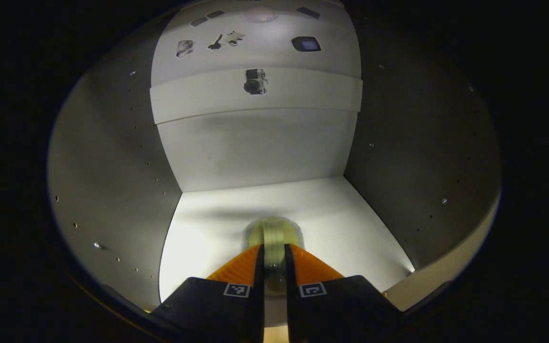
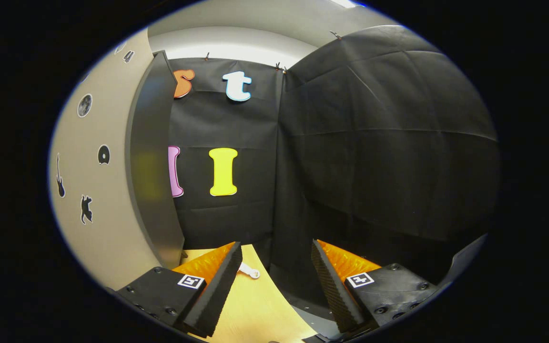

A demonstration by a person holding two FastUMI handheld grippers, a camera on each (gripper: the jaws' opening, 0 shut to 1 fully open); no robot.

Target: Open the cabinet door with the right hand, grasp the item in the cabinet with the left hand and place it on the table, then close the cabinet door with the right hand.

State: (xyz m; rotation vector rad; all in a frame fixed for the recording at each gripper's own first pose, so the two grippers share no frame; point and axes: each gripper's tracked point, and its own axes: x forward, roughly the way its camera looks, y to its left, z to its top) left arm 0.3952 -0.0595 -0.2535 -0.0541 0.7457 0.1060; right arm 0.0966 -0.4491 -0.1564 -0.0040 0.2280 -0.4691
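In the left gripper view I look into the open cabinet. A pale yellow-green round item (image 1: 274,232) stands on the white cabinet floor (image 1: 350,214), near the front. My left gripper (image 1: 273,248) is shut on it, one finger pressing each side, and its lower part is hidden between them. In the right gripper view my right gripper (image 2: 277,251) is open with nothing between its fingers, hanging over the table edge. A grey cabinet panel (image 2: 153,166) rises just left of it, apart from the fingers.
Grey side walls with small holes (image 1: 112,181) close in the cabinet on both sides, and a white back wall (image 1: 255,147) stands behind. A beige panel with stickers (image 2: 98,224) sits left of the right gripper. The wooden table (image 2: 255,305) holds a small white piece (image 2: 249,271).
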